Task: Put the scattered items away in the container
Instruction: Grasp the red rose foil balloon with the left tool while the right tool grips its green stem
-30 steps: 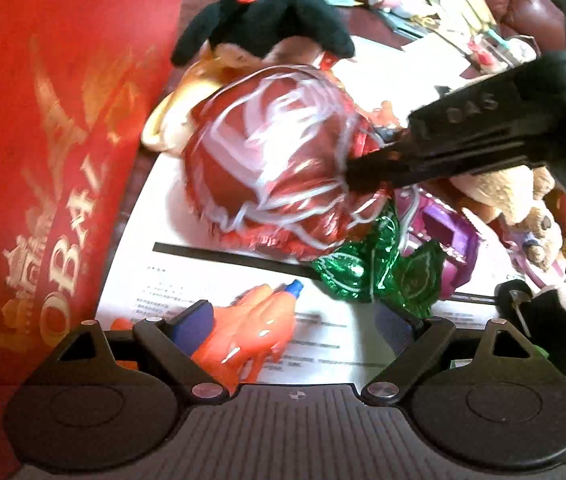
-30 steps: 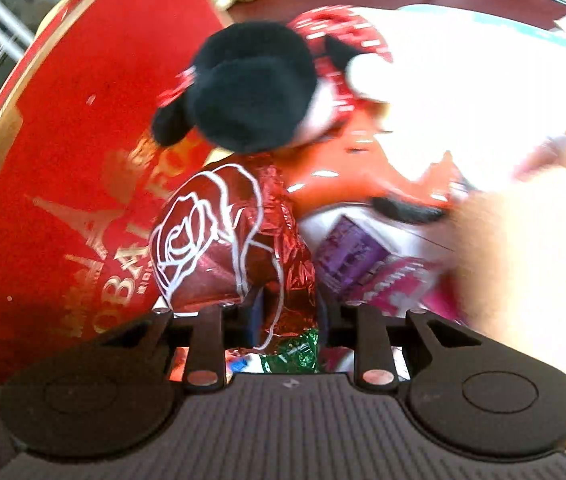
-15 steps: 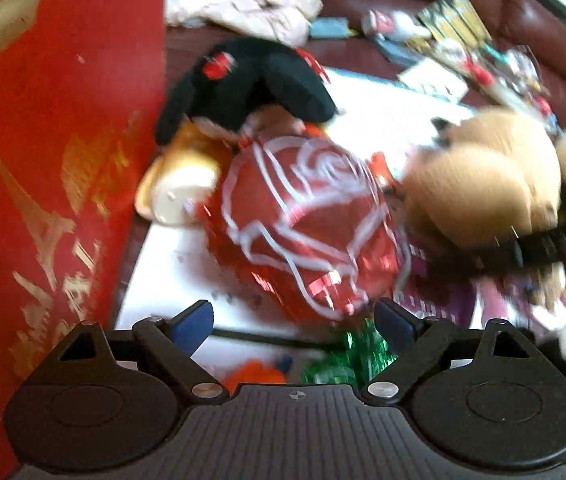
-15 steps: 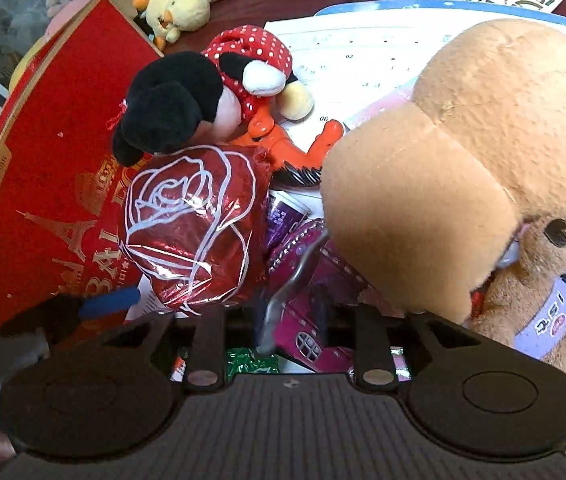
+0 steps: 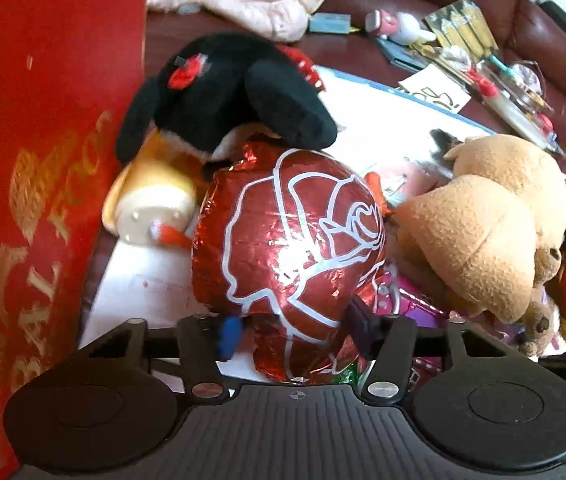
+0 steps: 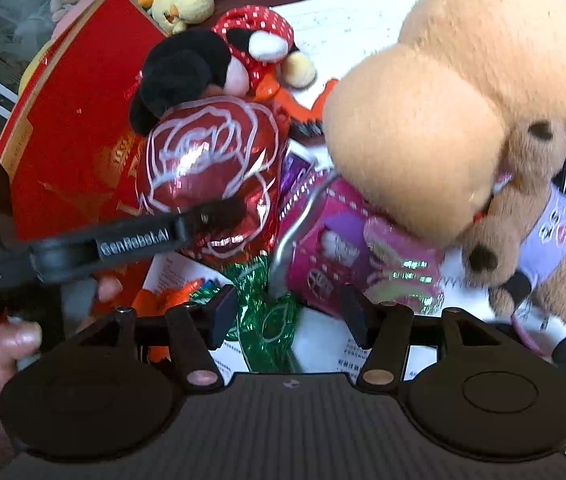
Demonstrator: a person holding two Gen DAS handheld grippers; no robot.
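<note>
Left gripper (image 5: 291,332): jaws closing around the lower part of the red foil rose-print balloon (image 5: 289,248). The blue pad sits at the balloon's lower left and the dark pad at its lower right, with foil bulging between them. Pads appear to touch the foil on both sides; I read this as a grip forming on the balloon, not yet firm.

Right gripper (image 6: 289,314): jaws opening, nothing held. Only the green foil leaf (image 6: 271,320) and printed paper lie below the gap, well clear of the pads. The left gripper's finger (image 6: 139,240) crosses the right wrist view and ends at the balloon's lower side.

Key relation: the balloon lies directly ahead of the left gripper, its bulk rising away from the pads, stem end toward the camera. The red box with gold lettering (image 5: 43,160), judged to be the container, stands just left of the balloon, its wall close by. The left hand is clearly the nearer one.

Room for moving: tight.
- A black plush mouse toy (image 5: 227,88) rests against the balloon's far side.
- A tan plush dog (image 5: 479,232) crowds the right.
- A pink toy basket (image 6: 347,252) sits under the balloon's right edge.

Judgement: lift first, then swing left over the box wall. The foil is slippery and crushes easily.
</note>
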